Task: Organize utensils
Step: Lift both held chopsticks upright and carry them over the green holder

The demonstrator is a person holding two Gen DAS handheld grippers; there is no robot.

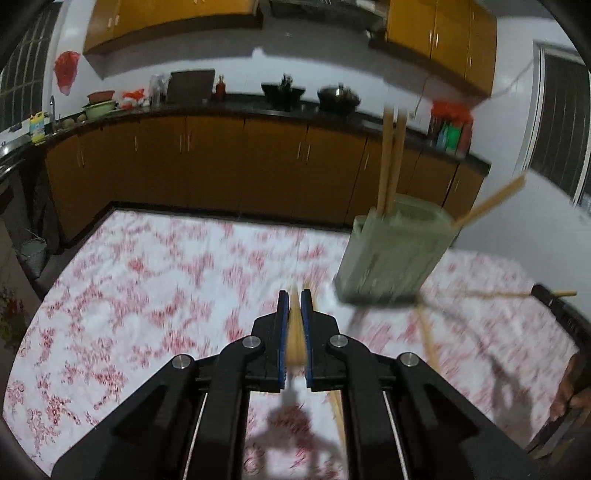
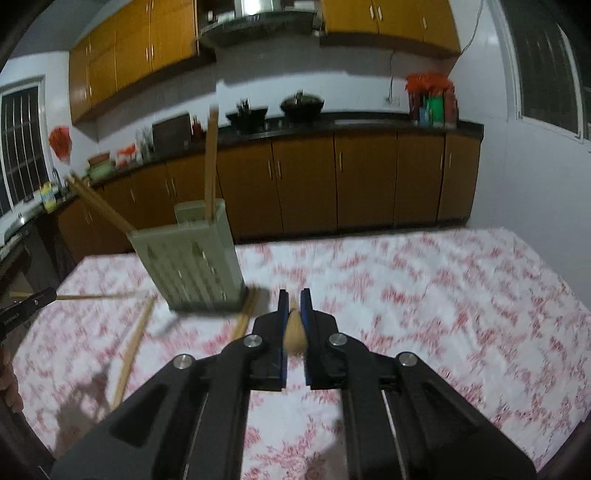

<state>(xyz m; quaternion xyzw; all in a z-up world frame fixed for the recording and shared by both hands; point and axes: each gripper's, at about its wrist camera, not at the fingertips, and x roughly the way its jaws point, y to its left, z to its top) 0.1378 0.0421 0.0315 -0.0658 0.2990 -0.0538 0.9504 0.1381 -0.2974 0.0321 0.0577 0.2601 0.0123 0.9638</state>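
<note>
Left hand-held gripper (image 1: 294,295): closed on a wooden chopstick (image 1: 294,332).
Right hand-held gripper (image 2: 294,295): closed on a chopstick end (image 2: 294,334).
Green holder (image 1: 391,254): standing mid-counter (image 1: 147,280), chopsticks upright inside.
Loose chopsticks (image 2: 133,343): lying beside the holder.

Room, as I see it through both wrist cameras: a kitchen. White walls (image 2: 491,155). Orange-brown upper cabinets (image 2: 140,48) and matching base cabinets (image 2: 365,181) under a dark worktop (image 2: 369,123). Range hood (image 2: 255,14) above two black woks (image 2: 301,103). Barred window (image 2: 22,144) on the left, a second window (image 2: 546,66) on the right. Red-and-white floral cloth (image 2: 424,295) over the counter. Light dim; hard shadows on the cloth.
</note>
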